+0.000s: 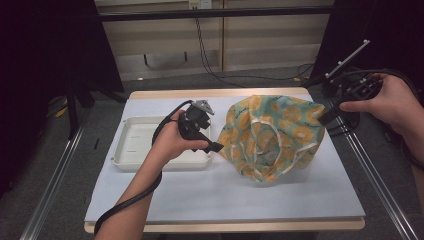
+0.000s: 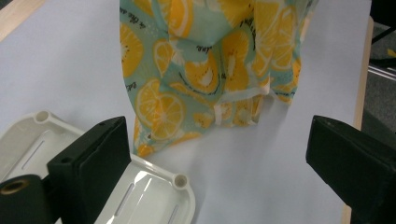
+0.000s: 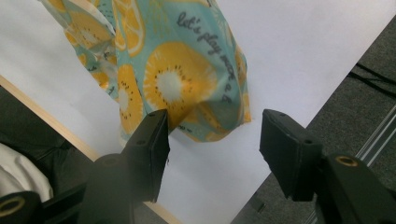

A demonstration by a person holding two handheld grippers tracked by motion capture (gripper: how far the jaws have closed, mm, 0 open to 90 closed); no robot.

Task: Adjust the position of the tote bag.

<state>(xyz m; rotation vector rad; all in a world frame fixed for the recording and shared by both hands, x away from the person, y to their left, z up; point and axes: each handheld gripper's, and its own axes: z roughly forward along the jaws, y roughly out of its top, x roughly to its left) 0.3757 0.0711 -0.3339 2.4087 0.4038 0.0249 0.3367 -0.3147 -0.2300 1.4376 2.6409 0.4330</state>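
A teal cloth (image 1: 270, 137) printed with orange citrus slices lies crumpled on the right half of the white table cover (image 1: 225, 195). My left gripper (image 1: 212, 142) is held over the right end of a white tray (image 1: 135, 145), pointing at the cloth's left edge. In the left gripper view its jaws (image 2: 219, 154) stand wide open with nothing between them; the cloth (image 2: 205, 70) lies just ahead. My right gripper (image 1: 327, 115) hovers at the cloth's far right corner. Its jaws (image 3: 215, 144) are open, and the cloth's bulging edge (image 3: 173, 70) sits just in front of them, untouched.
The tray (image 2: 154, 186) is shallow, slotted and holds nothing. The table's wooden rim (image 1: 225, 226) runs along the front. Metal rails (image 1: 380, 185) flank the table on the floor. A cable (image 1: 210, 60) lies on the floor behind it.
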